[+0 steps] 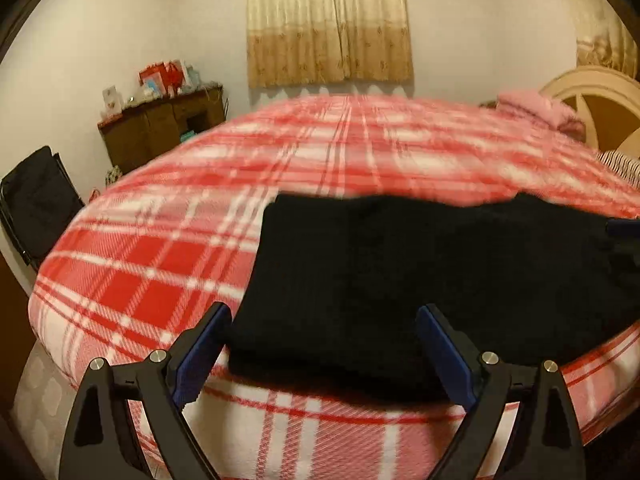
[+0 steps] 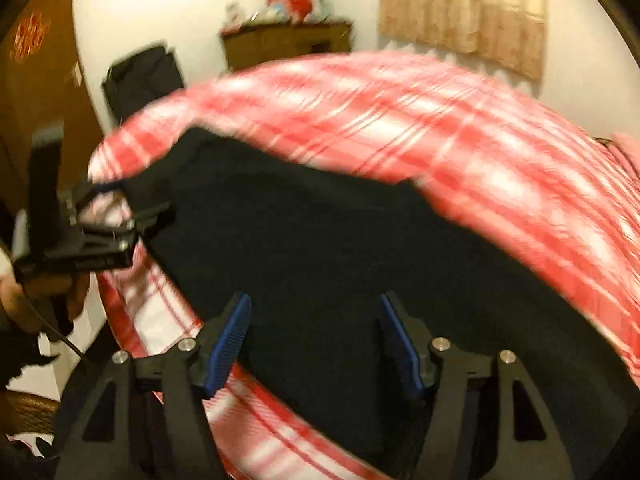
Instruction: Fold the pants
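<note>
Black pants lie folded in a flat block on a red and white plaid blanket, near the bed's front edge. My left gripper is open wide at the near left end of the pants; its blue pads do not press on the cloth. In the right wrist view the pants stretch across the blanket. My right gripper is open just above their near edge, with nothing pinched. The left gripper shows there at the pants' left end, held by a hand.
A wooden cabinet with clutter on top stands against the far wall. A black chair is left of the bed. Pink bedding and a cream headboard are at the far right. A curtain hangs behind.
</note>
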A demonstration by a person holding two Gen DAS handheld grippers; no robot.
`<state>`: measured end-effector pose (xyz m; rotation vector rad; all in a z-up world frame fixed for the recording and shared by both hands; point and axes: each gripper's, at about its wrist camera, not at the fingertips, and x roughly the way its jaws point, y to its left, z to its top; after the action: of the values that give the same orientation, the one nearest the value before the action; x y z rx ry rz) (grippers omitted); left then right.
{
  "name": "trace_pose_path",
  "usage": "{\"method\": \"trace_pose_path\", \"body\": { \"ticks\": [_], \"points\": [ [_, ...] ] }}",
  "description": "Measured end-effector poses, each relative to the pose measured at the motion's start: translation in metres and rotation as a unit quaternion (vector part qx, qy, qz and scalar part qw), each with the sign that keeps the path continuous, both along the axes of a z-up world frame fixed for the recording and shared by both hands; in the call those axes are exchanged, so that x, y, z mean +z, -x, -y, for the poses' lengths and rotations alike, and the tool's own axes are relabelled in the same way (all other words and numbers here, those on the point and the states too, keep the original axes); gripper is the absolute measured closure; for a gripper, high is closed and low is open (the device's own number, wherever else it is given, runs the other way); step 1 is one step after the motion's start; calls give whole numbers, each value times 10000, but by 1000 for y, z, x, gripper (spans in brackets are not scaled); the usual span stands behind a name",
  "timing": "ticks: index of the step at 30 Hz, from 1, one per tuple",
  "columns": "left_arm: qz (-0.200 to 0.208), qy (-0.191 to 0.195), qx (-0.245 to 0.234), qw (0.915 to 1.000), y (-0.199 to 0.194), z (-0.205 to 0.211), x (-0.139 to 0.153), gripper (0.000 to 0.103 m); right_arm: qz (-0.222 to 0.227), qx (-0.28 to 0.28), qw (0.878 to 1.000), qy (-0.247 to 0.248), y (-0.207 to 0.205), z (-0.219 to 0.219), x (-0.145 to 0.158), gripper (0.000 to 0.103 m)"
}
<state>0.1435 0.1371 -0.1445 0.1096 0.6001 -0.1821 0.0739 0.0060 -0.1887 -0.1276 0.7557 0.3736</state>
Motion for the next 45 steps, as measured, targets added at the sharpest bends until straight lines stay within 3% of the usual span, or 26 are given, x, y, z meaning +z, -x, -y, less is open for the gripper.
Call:
{"method": "trace_pose_path", "body": {
  "ticks": [4, 6, 8, 10, 12, 16, 21, 22, 23, 24, 26, 28, 30, 33, 35, 38, 41, 43, 45],
  "points": [
    [339, -65, -242, 9991, 13, 25, 21, 9, 325, -607, 9976, 42, 12, 70, 32, 35],
    [405, -15, -608, 9973, 21, 48, 31, 9, 198, -1183, 9928, 56, 17, 121, 39, 35],
    [439, 21, -938, 9946, 29, 70, 36, 9, -14, -1656, 9861, 105, 23, 157, 38, 41],
    [425, -19, -1332, 9902, 40, 96, 40, 9, -136, -1960, 9804, 169, 41, 183, 33, 42],
    [391, -57, -1756, 9837, 48, 124, 40, 9, -228, -1886, 9814, 284, 58, 187, 26, 42],
    [158, -64, -2241, 9744, 51, 166, 27, 9, -231, -1215, 9902, 656, 94, 159, 6, 42],
    [-624, 154, -2345, 9700, 37, 188, -2, 9, -205, -978, 9879, 1187, 94, 148, -20, 47],
    [-862, 173, -2304, 9691, 35, 188, -11, 9, -205, -907, 9879, 1242, 96, 146, -25, 54],
    [-871, 178, -2289, 9694, 38, 186, -14, 9, -251, -841, 9892, 1174, 98, 147, -26, 63],
    [-726, 144, -2326, 9697, 46, 182, -15, 9, -331, -797, 9903, 1085, 99, 150, -26, 65],
    [-687, 31, -2369, 9691, 54, 181, -12, 9, -466, -734, 9904, 1078, 100, 151, -28, 65],
    [-638, 254, -2351, 9695, 51, 177, -4, 9, -462, -628, 9901, 1165, 102, 150, -31, 64],
    [-486, 547, -2297, 9705, 48, 177, 11, 9, -498, -539, 9921, 1013, 100, 154, -24, 64],
    [-433, 810, -2343, 9678, 38, 193, 25, 9, -269, -717, 9965, 339, 92, 176, 8, 64],
    [-430, 865, -2353, 9671, 35, 205, 25, 9, -169, -973, 9951, 108, 80, 187, 22, 62],
    [-635, 951, -2577, 9594, 35, 229, 18, 9, -288, -1324, 9902, -330, 53, 208, 28, 62],
    [-1097, 821, -2807, 9500, 39, 249, -5, 8, -1003, -1547, 9795, -808, 20, 227, 6, 63],
    [-814, 569, -2866, 9529, 51, 251, -9, 6, -1139, -1823, 9735, -774, 11, 238, -8, 70],
    [-698, 231, -2968, 9521, 60, 255, -10, 6, -1192, -1884, 9672, -1215, 9, 253, -7, 71]
  ]
}}
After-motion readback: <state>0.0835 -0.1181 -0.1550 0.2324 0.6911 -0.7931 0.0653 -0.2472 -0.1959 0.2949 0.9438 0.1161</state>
